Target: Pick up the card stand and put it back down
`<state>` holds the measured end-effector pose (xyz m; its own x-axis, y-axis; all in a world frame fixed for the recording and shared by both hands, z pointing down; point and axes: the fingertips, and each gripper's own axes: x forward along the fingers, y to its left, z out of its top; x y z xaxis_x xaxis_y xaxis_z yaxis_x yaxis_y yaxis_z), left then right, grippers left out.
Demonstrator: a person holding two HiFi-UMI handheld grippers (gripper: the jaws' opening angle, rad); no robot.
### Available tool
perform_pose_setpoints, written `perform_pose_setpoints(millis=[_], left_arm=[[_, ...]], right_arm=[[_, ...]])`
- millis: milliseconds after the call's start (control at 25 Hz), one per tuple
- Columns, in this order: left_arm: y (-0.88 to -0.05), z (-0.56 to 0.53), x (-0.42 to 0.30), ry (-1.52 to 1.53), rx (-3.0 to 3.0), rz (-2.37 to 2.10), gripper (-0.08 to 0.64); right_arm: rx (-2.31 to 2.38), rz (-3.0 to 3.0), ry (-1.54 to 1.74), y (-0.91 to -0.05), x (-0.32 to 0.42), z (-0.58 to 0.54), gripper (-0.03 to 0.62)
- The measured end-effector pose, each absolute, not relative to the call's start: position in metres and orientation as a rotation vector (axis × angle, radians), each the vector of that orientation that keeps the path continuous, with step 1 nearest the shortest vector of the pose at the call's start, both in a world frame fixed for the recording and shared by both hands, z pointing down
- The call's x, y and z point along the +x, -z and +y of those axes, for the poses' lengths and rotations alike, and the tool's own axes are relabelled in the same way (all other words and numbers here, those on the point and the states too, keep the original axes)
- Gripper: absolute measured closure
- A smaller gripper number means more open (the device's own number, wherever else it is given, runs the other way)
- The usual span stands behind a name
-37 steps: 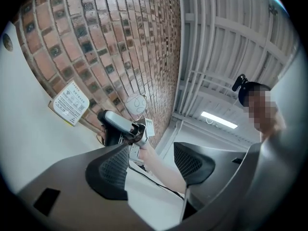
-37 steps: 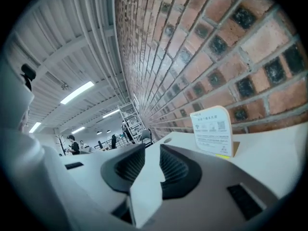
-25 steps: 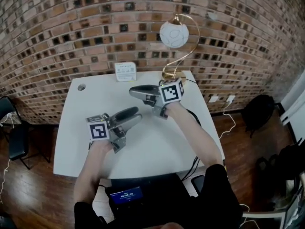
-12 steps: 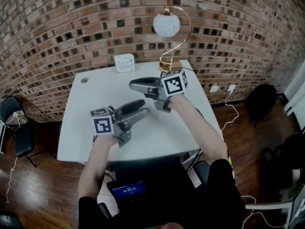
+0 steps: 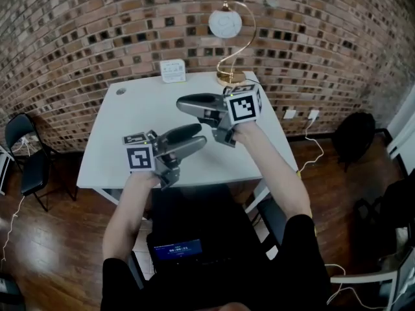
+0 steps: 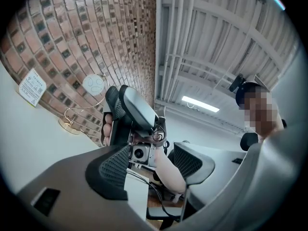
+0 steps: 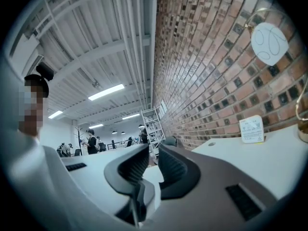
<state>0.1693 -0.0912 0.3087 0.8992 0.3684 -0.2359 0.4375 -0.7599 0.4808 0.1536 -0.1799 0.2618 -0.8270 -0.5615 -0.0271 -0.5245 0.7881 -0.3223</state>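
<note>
Far left, a black chair [image 5: 27, 164] sits on the wood floor beside the white tabletop [image 5: 123, 128]. Next across is my left hand-held gripper [image 5: 198, 139], held above the near part of the tabletop and pointing toward the right side. In the left gripper view its 2 jaws stand well apart, released, with nothing between them. Through the gap I see only the other gripper and the arm behind it. Moving on, the card stand [image 5: 172, 70] is upright at the far edge of the tabletop, right against the brick wall [image 5: 78, 37]. It is well apart from both grippers and touched by neither. Then comes my right hand-held gripper [image 5: 183, 103], over the middle of the tabletop with its nose pointing left. In the right gripper view its 2 jaws leave a narrow gap with nothing in it, so it is released too. Rightmost, the lamp [image 5: 225, 23] has its gold base near the card stand and its white globe up against the bricks.
</note>
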Motion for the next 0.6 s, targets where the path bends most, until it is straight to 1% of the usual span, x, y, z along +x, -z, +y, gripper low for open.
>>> perform_pose_setpoints(millis=[200, 600], left_arm=[[-0.322, -0.069, 0.160, 0.162, 2.503, 0.610, 0.276], [-0.310, -0.047, 0.169, 0.122, 2.512, 0.662, 0.276]], right_arm=[[-0.831, 2.875, 0.431, -0.275, 0.133, -0.156, 0.518], [-0.855, 2.828, 0.384, -0.262, 0.151, -0.135, 0.518]])
